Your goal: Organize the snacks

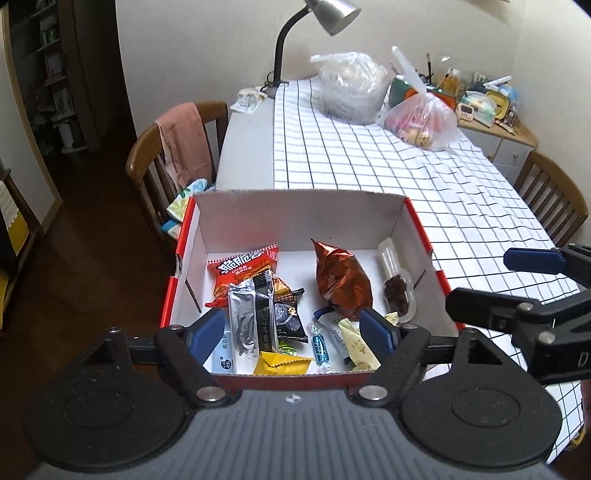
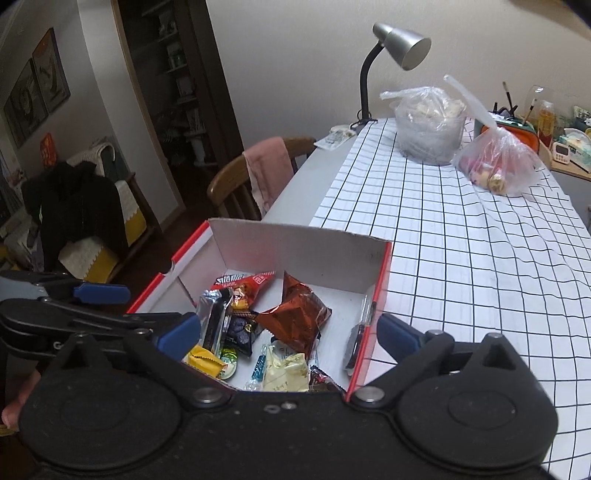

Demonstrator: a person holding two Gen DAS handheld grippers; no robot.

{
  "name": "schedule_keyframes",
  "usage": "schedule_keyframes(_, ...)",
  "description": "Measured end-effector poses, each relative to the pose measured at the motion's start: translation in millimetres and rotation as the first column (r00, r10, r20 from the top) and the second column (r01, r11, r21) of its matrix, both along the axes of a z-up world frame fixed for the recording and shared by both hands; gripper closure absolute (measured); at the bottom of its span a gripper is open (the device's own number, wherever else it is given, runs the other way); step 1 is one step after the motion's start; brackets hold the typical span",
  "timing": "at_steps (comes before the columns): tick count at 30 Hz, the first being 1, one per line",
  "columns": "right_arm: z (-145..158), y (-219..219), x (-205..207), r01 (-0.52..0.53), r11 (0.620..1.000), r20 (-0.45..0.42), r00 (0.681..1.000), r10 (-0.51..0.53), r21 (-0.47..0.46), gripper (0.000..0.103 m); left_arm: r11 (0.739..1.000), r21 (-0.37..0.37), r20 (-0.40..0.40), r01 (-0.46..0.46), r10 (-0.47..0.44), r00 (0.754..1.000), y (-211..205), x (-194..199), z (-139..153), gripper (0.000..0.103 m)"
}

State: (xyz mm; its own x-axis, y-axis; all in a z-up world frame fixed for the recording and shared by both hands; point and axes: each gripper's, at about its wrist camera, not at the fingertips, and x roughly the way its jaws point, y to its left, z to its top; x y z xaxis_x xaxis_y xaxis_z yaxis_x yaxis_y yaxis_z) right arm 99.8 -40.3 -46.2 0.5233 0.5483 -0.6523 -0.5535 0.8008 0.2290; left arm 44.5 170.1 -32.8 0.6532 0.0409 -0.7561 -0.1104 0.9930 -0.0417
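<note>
A red-and-white cardboard box [image 1: 295, 210] stands on the table's near left edge. In it lie a red chips packet [image 1: 243, 269], a copper foil bag [image 1: 341, 284], a silver packet [image 1: 247, 321], a black cookie packet [image 1: 291, 321], a yellow packet [image 1: 282, 365], small candies and a clear pack of dark dried fruit [image 1: 397, 291]. My left gripper [image 1: 295, 328] hangs open over the box's near part, holding nothing. My right gripper [image 2: 288, 334] is wide open above the box's [image 2: 295, 240] near right corner, also holding nothing. Each gripper shows in the other's view, the right one [image 1: 498, 284] beside the box.
A white checked cloth [image 1: 406, 173] covers the table. At its far end stand a desk lamp [image 1: 325, 14], a clear bag [image 1: 351, 88] and a pinkish bag [image 1: 421, 118]. Wooden chairs [image 1: 147, 155] flank the table, the left one with a pink towel. A cluttered sideboard [image 1: 491, 107] is far right.
</note>
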Motion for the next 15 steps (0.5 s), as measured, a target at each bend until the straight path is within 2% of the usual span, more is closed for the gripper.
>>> schedule_keyframes(2,2,-3,-3,0.007,1.000,0.009,1.000,-0.007,0.007,0.000,1.000,-0.001,0.016,0.003,-0.003,1.000,-1,-6,4,0.014)
schedule_keyframes(4,4,-5,-7,0.014,1.000,0.018,1.000,-0.015,0.016,0.000,1.000,-0.007,0.028,0.009,-0.008,1.000,-2,-10,7,0.013)
schedule_keyframes(8,7,-9,-14,0.029,0.999,0.023,0.999,-0.030,0.032,0.000,1.000,-0.021,0.050,0.015,-0.014,0.999,-5,-20,12,0.004)
schedule_keyframes(15,10,-16,-31,0.053,0.997,0.015,0.998,-0.054,0.060,0.000,1.000,-0.028,0.065,0.014,-0.013,0.998,-11,-33,19,0.003)
